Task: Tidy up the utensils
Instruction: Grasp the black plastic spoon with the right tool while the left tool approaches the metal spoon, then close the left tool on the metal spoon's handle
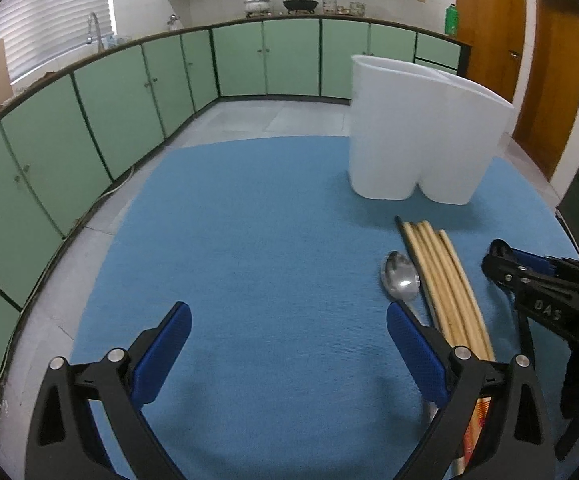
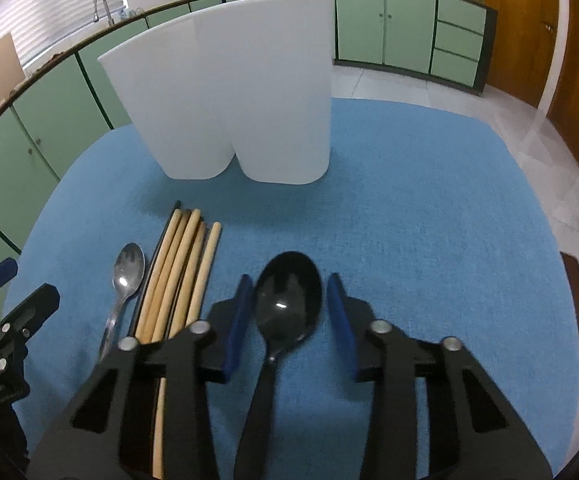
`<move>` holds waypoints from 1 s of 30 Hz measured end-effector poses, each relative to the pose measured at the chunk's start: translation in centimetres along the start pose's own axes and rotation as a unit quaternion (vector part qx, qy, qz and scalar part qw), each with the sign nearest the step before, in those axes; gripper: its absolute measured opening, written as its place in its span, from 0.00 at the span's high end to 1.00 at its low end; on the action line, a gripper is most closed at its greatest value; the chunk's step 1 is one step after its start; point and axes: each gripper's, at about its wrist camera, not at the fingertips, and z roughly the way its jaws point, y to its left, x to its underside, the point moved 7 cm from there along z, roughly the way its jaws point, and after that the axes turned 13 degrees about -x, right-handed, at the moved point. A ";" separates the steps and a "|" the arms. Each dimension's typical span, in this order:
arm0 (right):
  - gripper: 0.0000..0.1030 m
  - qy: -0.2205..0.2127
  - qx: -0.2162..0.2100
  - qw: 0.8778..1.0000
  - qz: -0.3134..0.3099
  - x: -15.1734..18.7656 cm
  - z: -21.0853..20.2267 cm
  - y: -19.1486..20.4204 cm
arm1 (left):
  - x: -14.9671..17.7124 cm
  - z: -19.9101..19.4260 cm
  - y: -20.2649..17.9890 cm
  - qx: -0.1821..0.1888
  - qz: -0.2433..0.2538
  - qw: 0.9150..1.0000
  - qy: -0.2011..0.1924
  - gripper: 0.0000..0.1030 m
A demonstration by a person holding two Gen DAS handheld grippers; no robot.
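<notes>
Both wrist cameras look steeply down, close over the blue surface, sharing the white holder and chopsticks.

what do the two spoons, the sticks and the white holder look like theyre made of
Grey spoon: polished metal, probably steel, mirror-like with a bright glint.
Black spoon: likely glossy plastic, uniform black with a soft highlight.
Sticks: wood or bamboo, pale tan and matte.
White holder: probably plastic, smooth, matte, slightly translucent.
</notes>
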 end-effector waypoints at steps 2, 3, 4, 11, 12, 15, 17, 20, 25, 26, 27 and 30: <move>0.69 0.000 -0.002 1.000 -0.003 0.1 0.0 0.0 | -0.1 0.0 -0.7 0.009 0.005 1.000 0.002 0.07; 0.69 0.001 -0.006 1.000 -0.004 0.1 -0.1 -0.1 | -0.1 0.1 -1.0 0.013 0.006 1.000 0.003 0.07; 0.69 0.002 -0.009 1.000 -0.003 0.1 -0.3 -0.3 | -0.1 0.1 -1.3 0.018 0.007 1.000 0.004 0.07; 0.68 0.003 -0.023 1.000 0.001 0.6 -1.3 -1.4 | 0.1 1.1 -3.6 0.028 0.036 0.999 0.018 0.07; 0.68 0.002 -0.024 1.000 0.001 0.6 -1.3 -1.3 | 0.2 1.6 -3.7 0.022 0.042 0.999 0.026 0.07; 0.68 0.002 -0.022 1.000 -0.001 0.7 -1.3 -1.2 | 0.7 2.6 -4.3 0.023 0.048 0.998 0.043 0.07; 0.68 0.002 -0.019 1.000 -0.004 0.0 -1.0 -1.0 | 0.6 3.0 -4.4 0.024 0.046 0.998 0.042 0.06; 0.68 0.004 -0.006 1.000 -0.015 0.4 -1.0 -0.8 | 0.6 3.2 -4.0 0.013 0.050 0.998 0.039 0.06; 0.68 0.004 0.013 1.000 -0.028 0.4 -1.0 -1.1 | 0.2 3.4 -3.0 0.005 0.048 0.998 0.039 0.06; 0.68 0.004 0.012 1.000 -0.028 0.3 -0.9 -1.2 | 0.2 3.5 -2.9 0.008 0.046 0.998 0.040 0.06; 0.68 0.004 0.012 1.000 -0.028 0.2 -0.9 -1.3 | -0.1 3.6 -2.9 0.011 0.043 0.998 0.042 0.06; 0.67 0.007 0.007 1.000 -0.026 -0.1 -0.8 -1.4 | -0.6 3.4 -3.0 0.021 0.042 0.998 0.040 0.07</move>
